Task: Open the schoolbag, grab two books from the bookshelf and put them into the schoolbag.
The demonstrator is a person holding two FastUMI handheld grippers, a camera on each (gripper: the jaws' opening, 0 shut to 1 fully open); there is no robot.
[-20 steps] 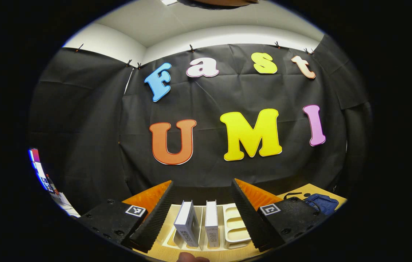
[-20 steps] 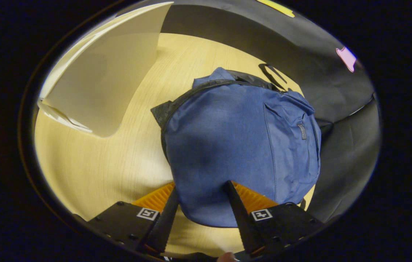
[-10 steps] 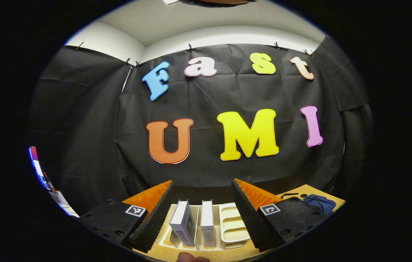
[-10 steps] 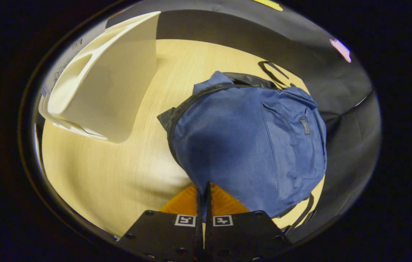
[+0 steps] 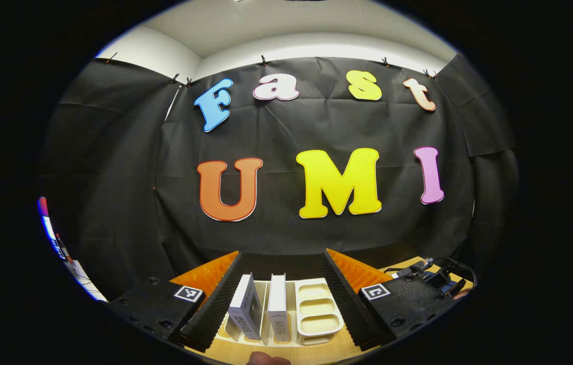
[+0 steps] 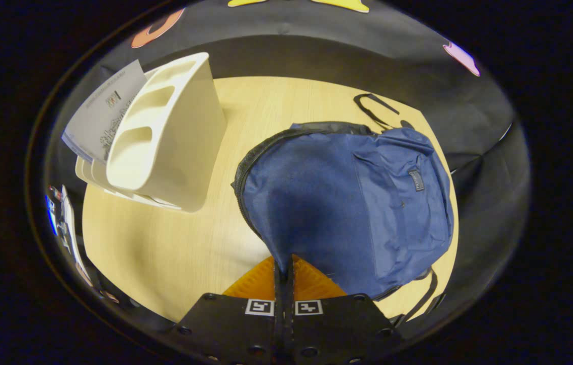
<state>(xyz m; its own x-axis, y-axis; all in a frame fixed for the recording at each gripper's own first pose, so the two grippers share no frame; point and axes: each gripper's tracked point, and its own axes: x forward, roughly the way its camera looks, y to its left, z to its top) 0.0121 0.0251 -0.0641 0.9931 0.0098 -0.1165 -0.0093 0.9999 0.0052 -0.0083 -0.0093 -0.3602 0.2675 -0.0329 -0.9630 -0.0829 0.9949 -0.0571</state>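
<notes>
Now blue schoolbag (image 6: 357,203) lying flat, zipper shut, fabric pinched

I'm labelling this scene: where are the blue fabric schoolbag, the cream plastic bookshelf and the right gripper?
blue fabric schoolbag (image 6: 347,203): right gripper view, front panel.
cream plastic bookshelf (image 6: 175,152): right gripper view, its side wall.
right gripper (image 6: 284,266): right gripper view, between its closed fingertips.

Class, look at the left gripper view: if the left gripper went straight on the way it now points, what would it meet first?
Probably the booth's black cloth wall. The open left gripper aims level, above the two books standing in the white bookshelf; depth is unclear.
</notes>
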